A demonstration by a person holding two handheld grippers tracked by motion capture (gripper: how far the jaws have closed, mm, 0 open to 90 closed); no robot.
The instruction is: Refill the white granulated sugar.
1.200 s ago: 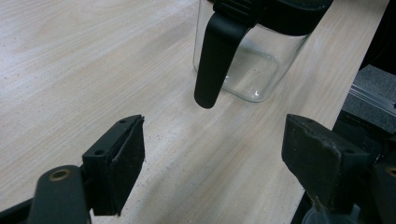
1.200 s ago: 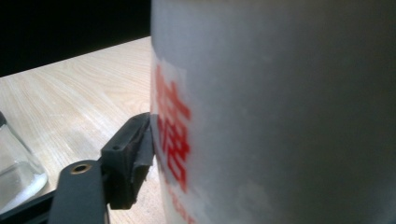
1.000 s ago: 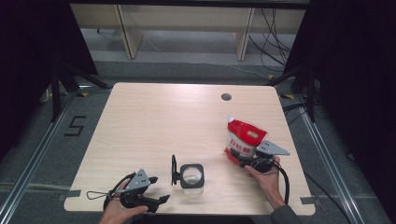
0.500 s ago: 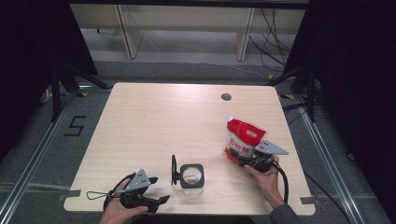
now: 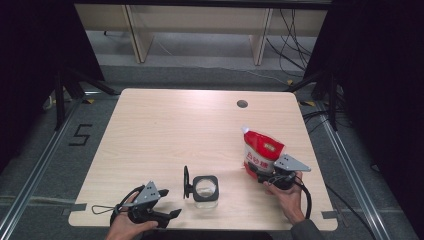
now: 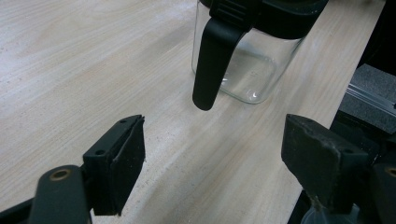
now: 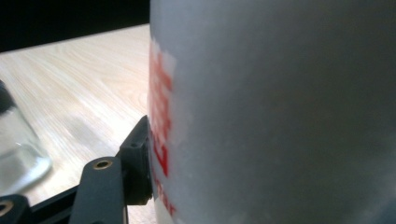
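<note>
Item: red-and-white pouch, standing upright near the table's right edge, long axis vertical. The right gripper is approaching from the front edge side; its jaws have just been closing with the pouch's lower part between them, one pad already touching the printed side, the other hidden, so a firm grip cannot be told.

Item: clear square jar, black-lidded with a hanging handle, sitting near the front edge at centre. The left gripper is resting beside it, jaws wide apart and empty, handle just ahead.
</note>
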